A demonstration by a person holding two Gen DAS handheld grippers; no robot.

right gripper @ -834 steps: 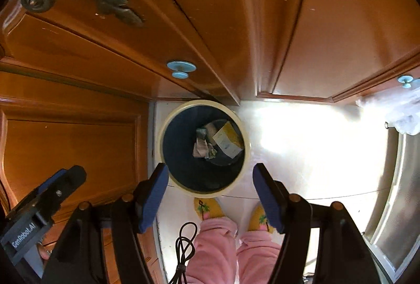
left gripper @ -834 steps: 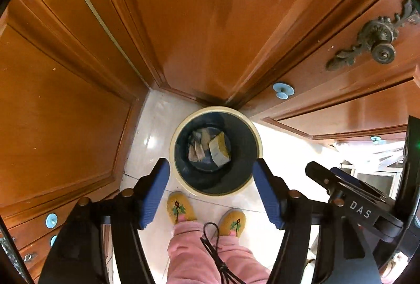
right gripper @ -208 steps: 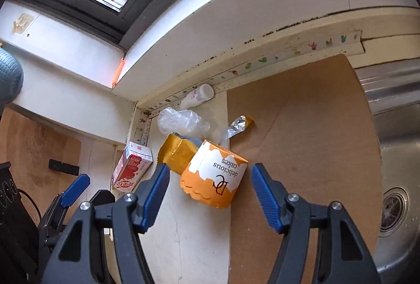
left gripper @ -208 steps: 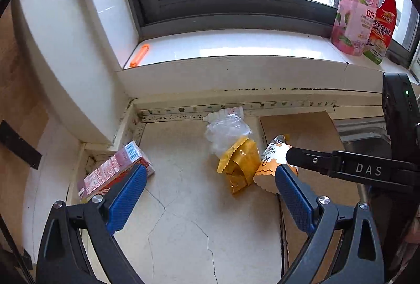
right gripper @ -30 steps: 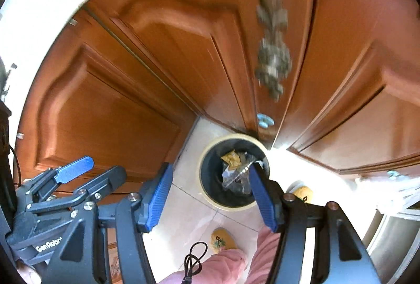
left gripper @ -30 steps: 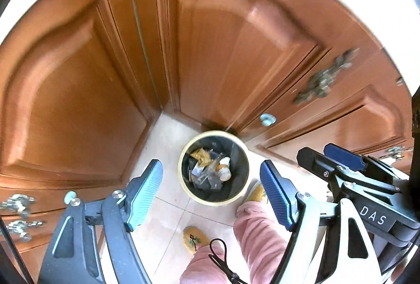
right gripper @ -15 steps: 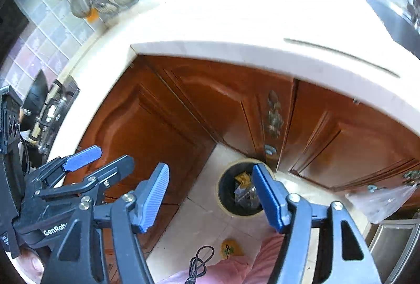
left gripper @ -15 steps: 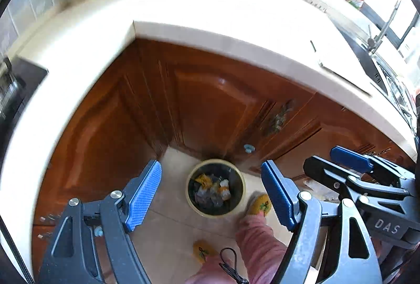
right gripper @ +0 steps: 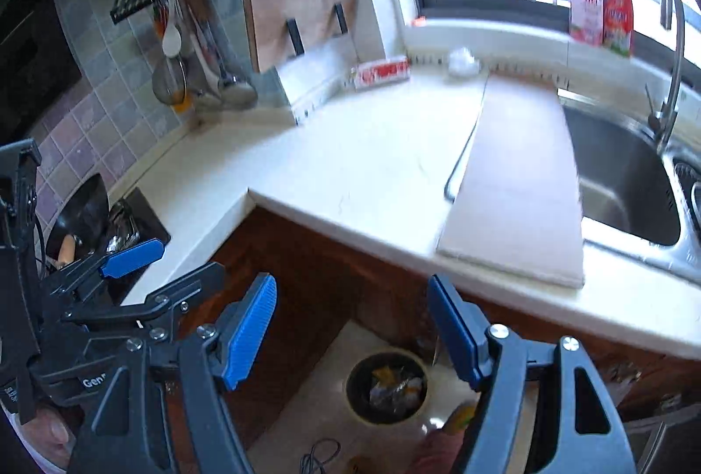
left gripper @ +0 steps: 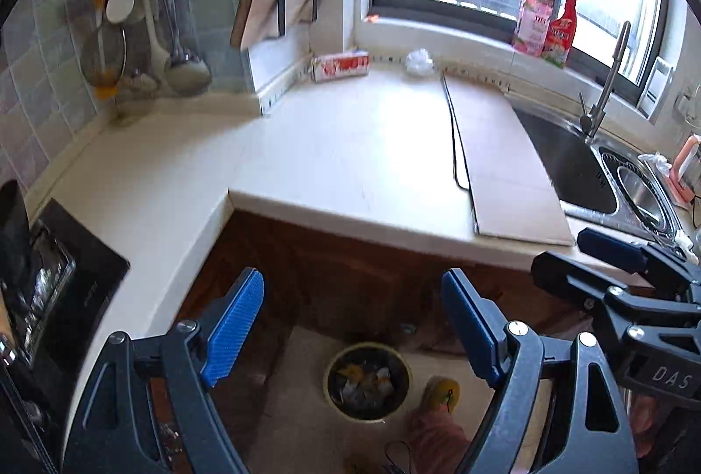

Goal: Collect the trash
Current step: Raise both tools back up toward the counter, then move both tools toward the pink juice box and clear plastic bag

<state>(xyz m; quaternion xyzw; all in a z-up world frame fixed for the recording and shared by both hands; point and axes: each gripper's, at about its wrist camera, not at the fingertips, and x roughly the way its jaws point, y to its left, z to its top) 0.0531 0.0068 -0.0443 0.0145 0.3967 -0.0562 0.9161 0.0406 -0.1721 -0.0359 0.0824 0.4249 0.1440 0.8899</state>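
Both views risen: worktop (left gripper: 350,150) now visible; stove (left gripper: 52,281) clearer left view.

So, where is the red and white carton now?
The red and white carton lies at the back of the counter, left of the crumpled plastic, below the window.

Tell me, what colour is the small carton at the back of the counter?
The carton is red and white, clearest in the left wrist view.

both grippers raised from the bin (left gripper: 367,382) to counter (left gripper: 350,150) height, fingers opened wider, nothing between
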